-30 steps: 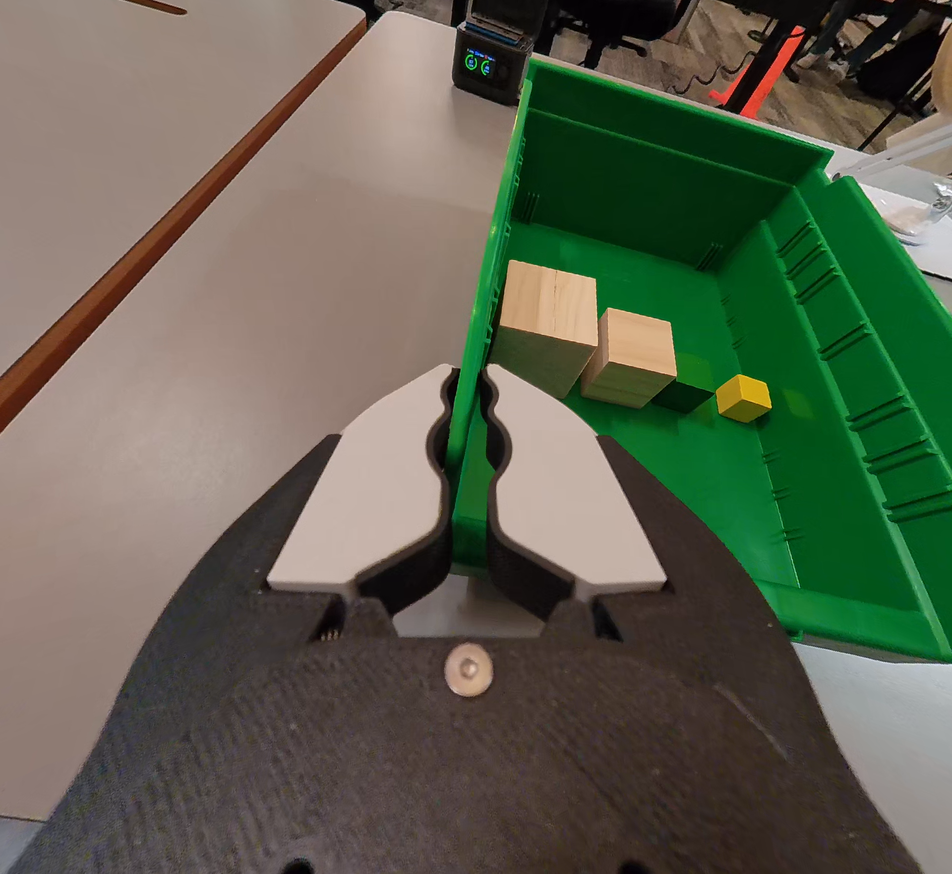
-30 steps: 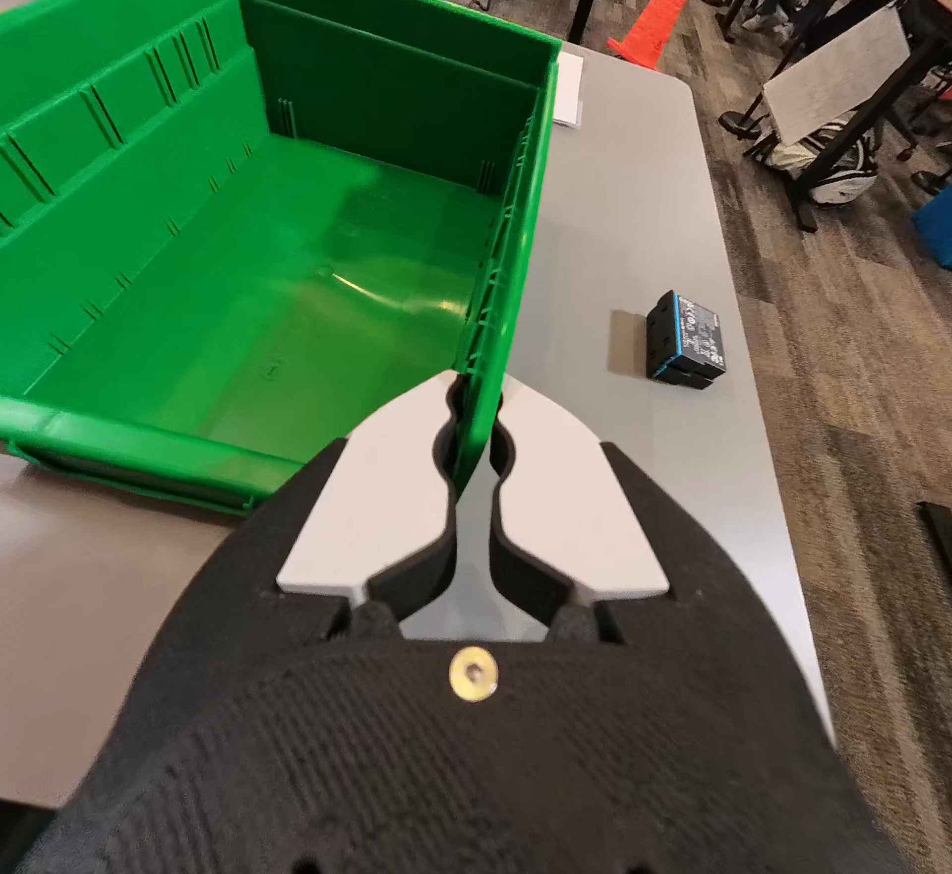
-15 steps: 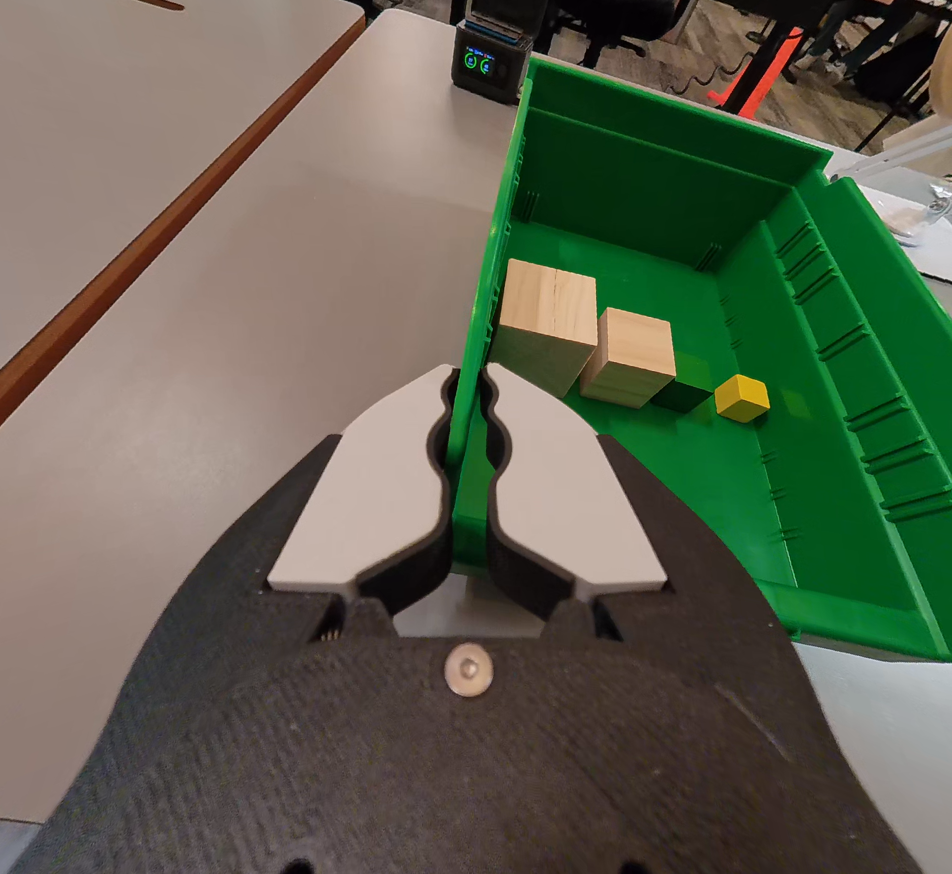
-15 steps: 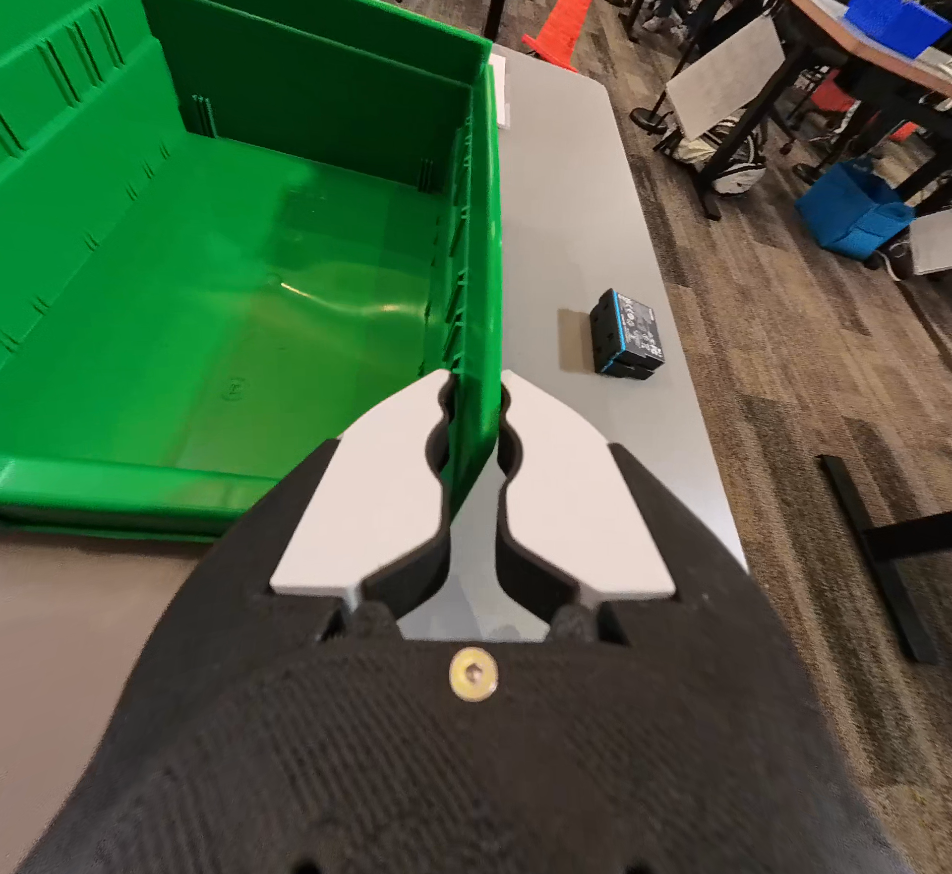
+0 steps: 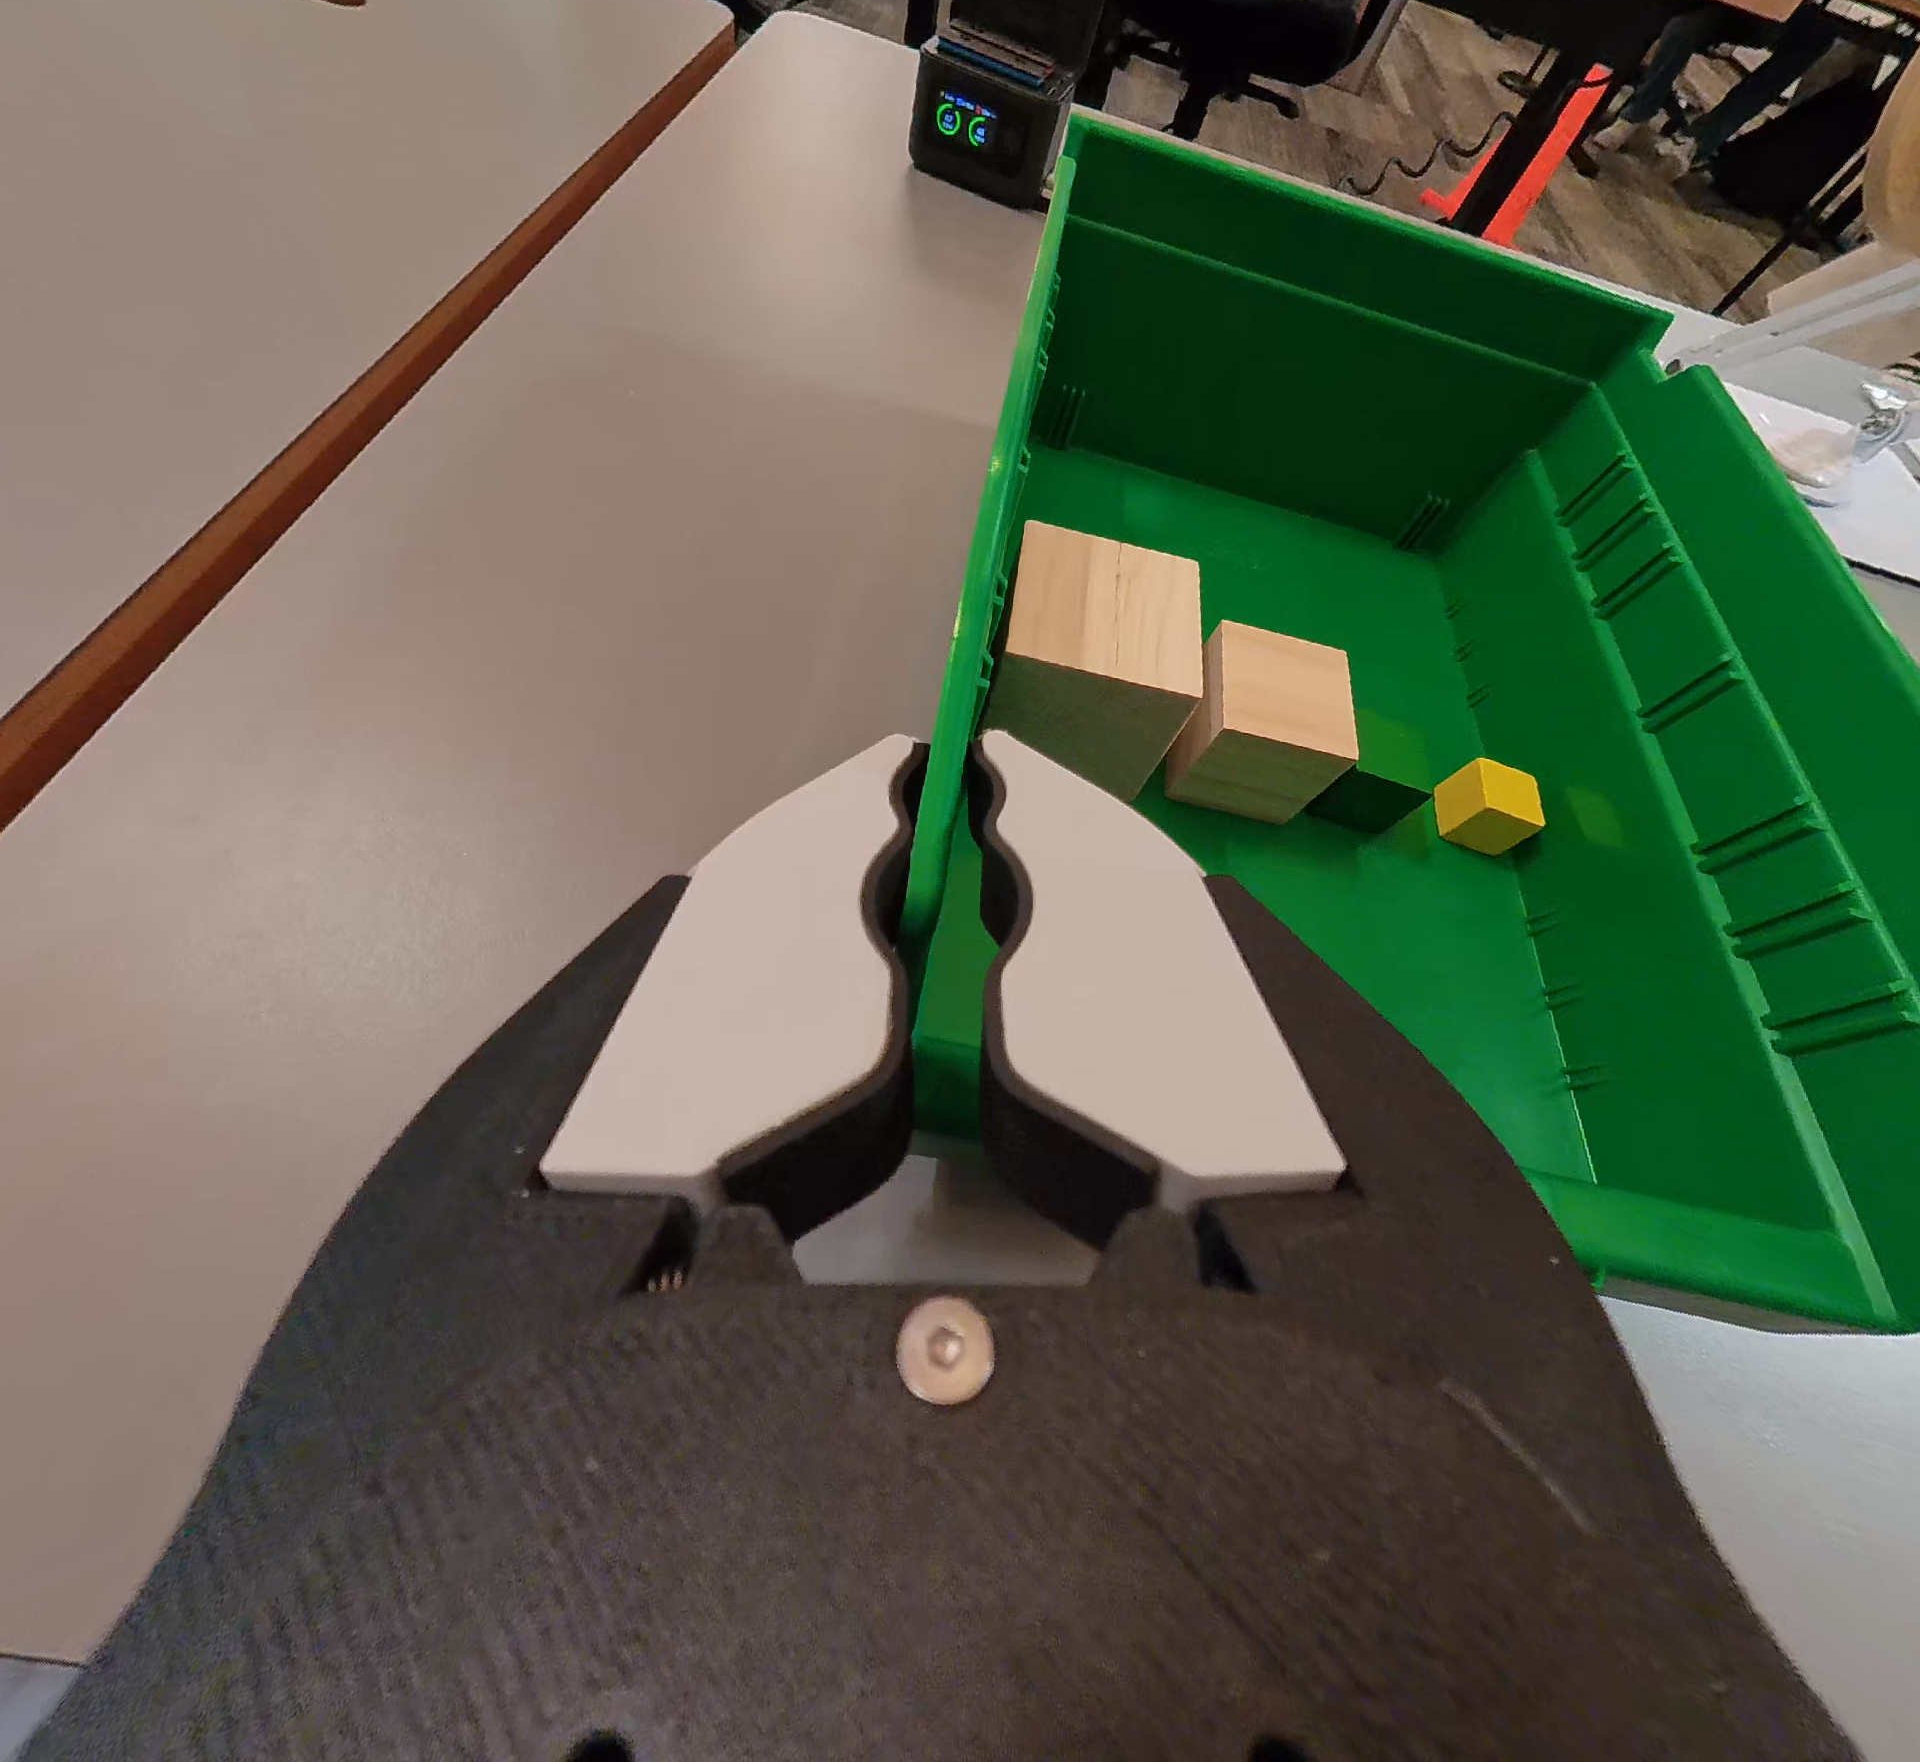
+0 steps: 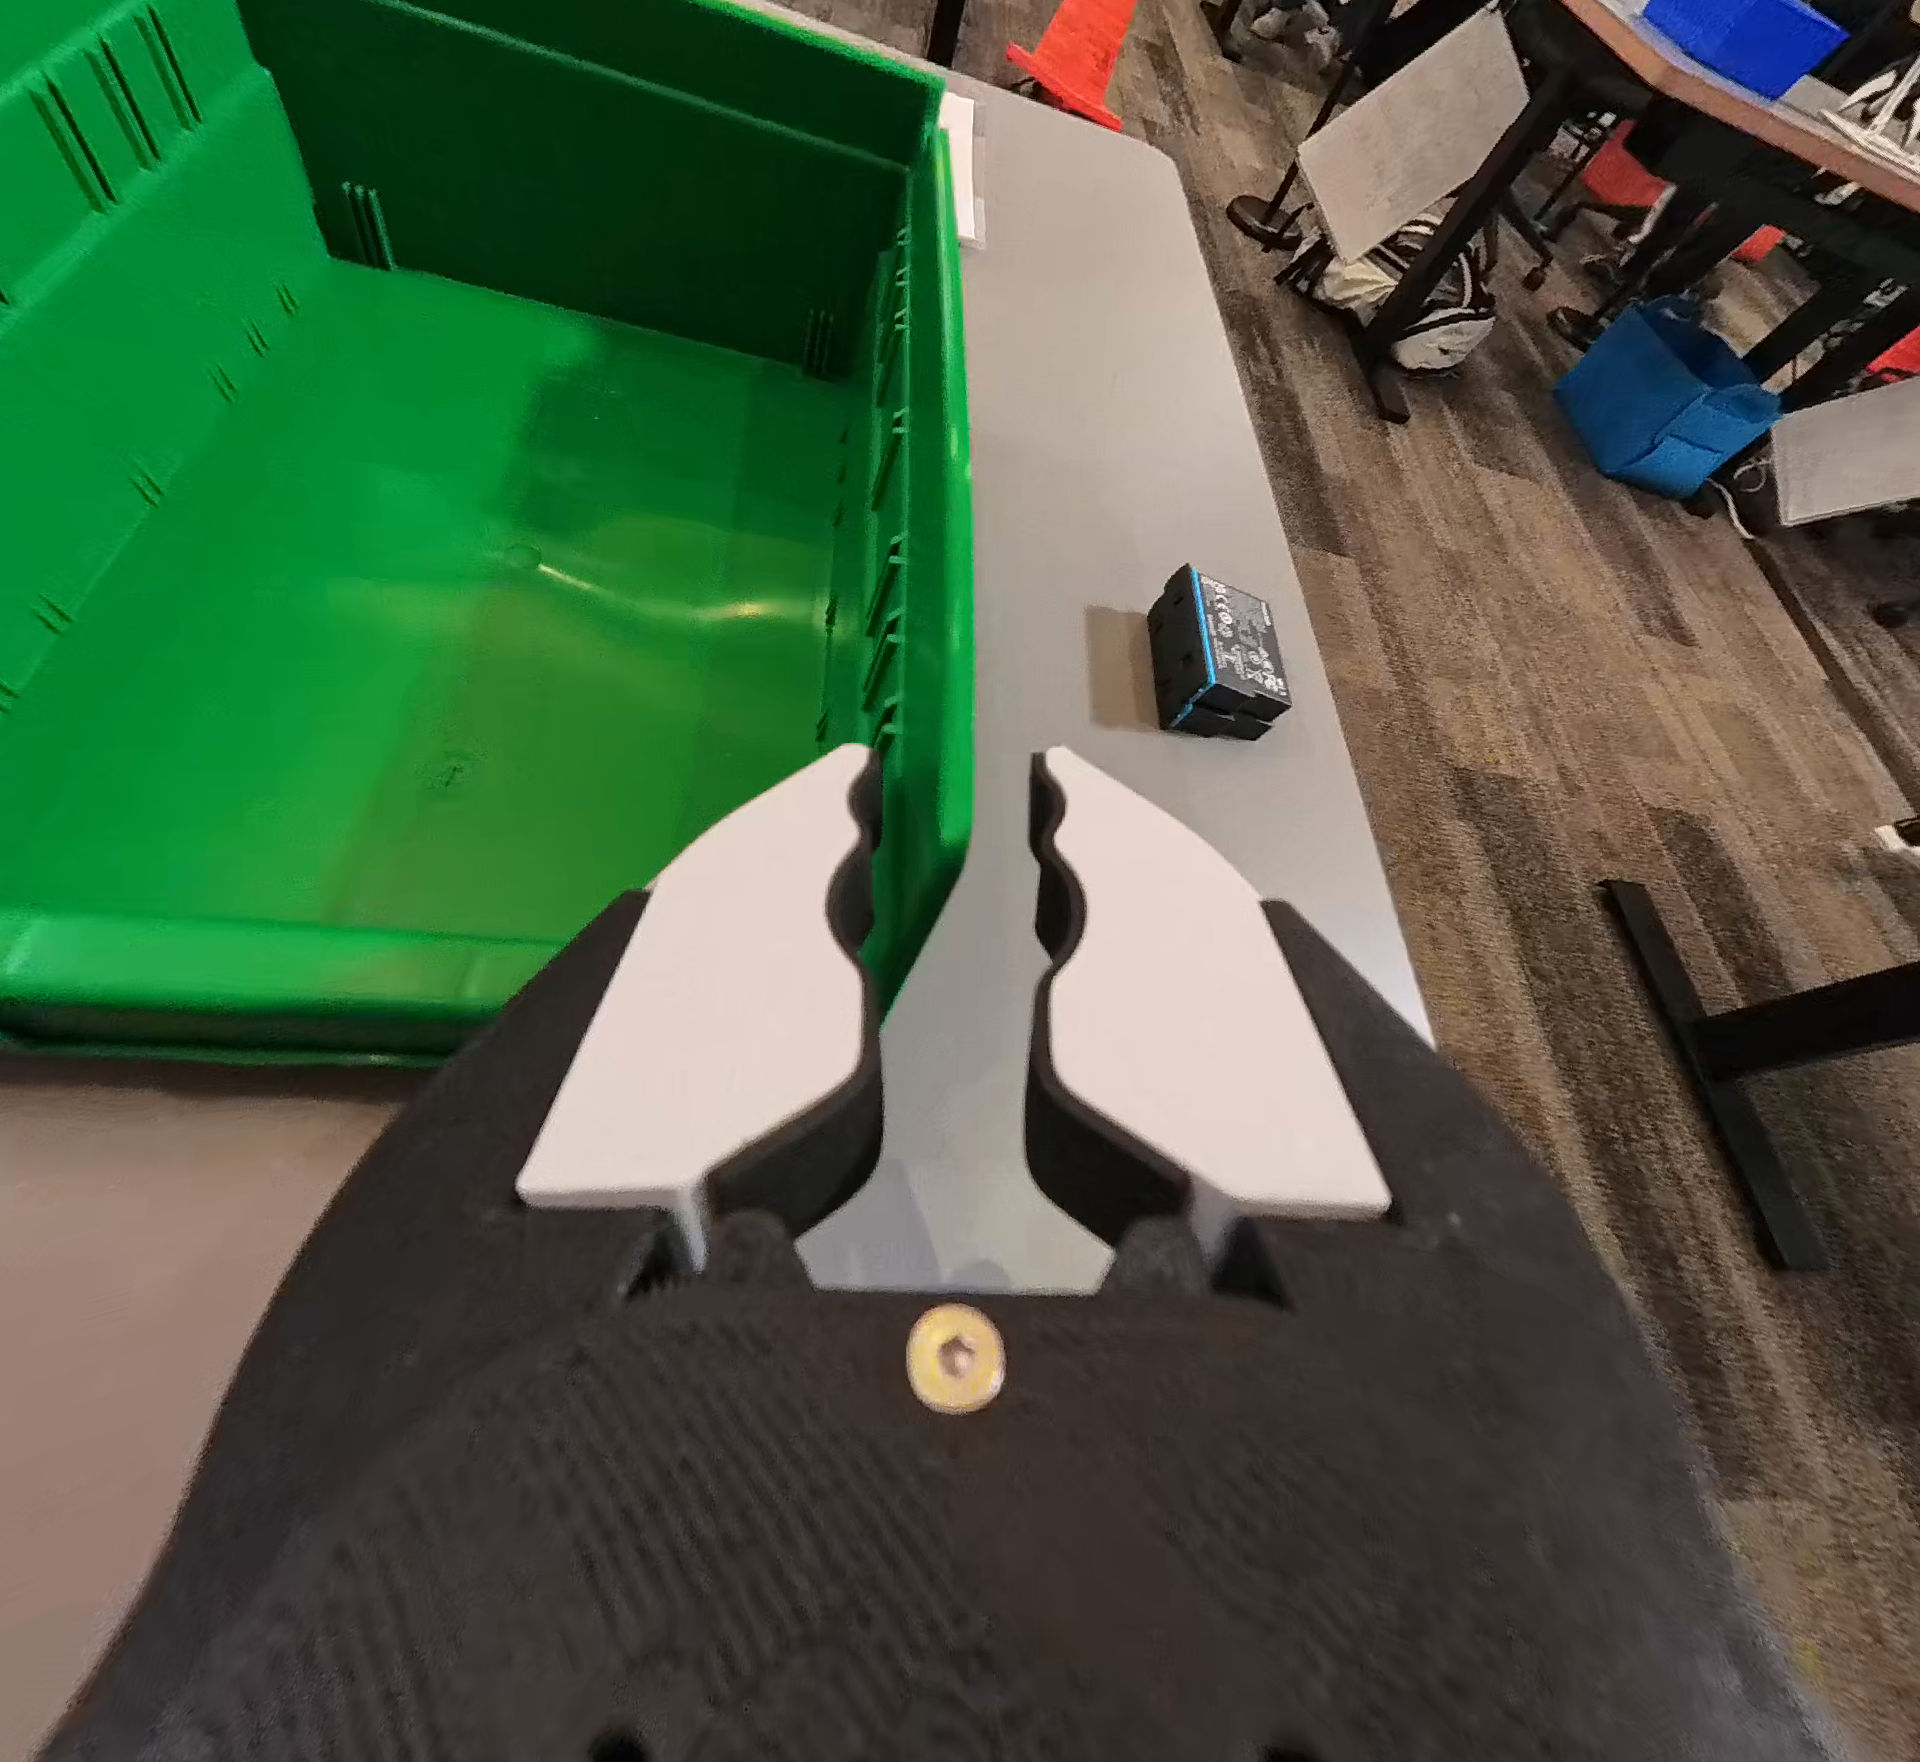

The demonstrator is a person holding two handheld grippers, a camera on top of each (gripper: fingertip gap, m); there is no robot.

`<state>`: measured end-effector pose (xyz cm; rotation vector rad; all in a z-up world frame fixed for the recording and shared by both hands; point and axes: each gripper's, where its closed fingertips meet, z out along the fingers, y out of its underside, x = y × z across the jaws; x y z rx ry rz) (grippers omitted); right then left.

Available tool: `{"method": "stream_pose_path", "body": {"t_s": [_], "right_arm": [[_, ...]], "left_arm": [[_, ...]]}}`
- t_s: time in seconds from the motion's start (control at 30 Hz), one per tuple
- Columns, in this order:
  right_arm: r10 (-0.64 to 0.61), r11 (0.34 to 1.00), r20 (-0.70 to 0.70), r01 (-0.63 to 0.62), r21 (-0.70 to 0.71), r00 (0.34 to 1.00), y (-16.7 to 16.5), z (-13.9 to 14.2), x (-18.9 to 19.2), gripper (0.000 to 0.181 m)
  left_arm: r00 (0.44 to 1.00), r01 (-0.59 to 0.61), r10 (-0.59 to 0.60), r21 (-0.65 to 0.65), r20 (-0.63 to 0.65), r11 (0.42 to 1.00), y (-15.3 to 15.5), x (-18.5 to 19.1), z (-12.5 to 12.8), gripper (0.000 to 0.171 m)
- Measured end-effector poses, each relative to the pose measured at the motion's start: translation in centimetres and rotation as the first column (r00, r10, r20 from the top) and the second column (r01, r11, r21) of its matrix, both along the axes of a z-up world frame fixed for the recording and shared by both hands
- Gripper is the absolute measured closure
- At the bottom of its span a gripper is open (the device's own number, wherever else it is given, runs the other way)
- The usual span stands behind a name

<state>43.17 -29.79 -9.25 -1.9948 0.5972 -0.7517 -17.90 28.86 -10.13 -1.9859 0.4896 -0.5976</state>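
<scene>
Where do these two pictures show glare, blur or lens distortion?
Right wrist view: pale glare streaks on the green bin floor; the gripper body looks softly blurred. Left wrist view: sharp wooden blocks; the wide lens bends the table edge.

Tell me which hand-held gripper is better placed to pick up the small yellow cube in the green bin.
Left, probably. The left hand-held gripper is clamped on the green plastic bin wall nearest the small yellow wooden cube. The right hand-held gripper is open at the far wall; no cube shows in its view.
</scene>
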Motion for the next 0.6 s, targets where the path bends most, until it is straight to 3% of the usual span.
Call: {"method": "stream_pose_path", "body": {"t_s": [0.6], "right_arm": [[0.014, 0.981, -0.023, -0.009, 0.194, 1.0, 0.4, 3.5, -1.2, 0.153]], "left_arm": [[1.0, 0.001, -0.001, -0.006, 0.006, 1.0, 0.0, 0.0, 0.0, 0.164]]}}
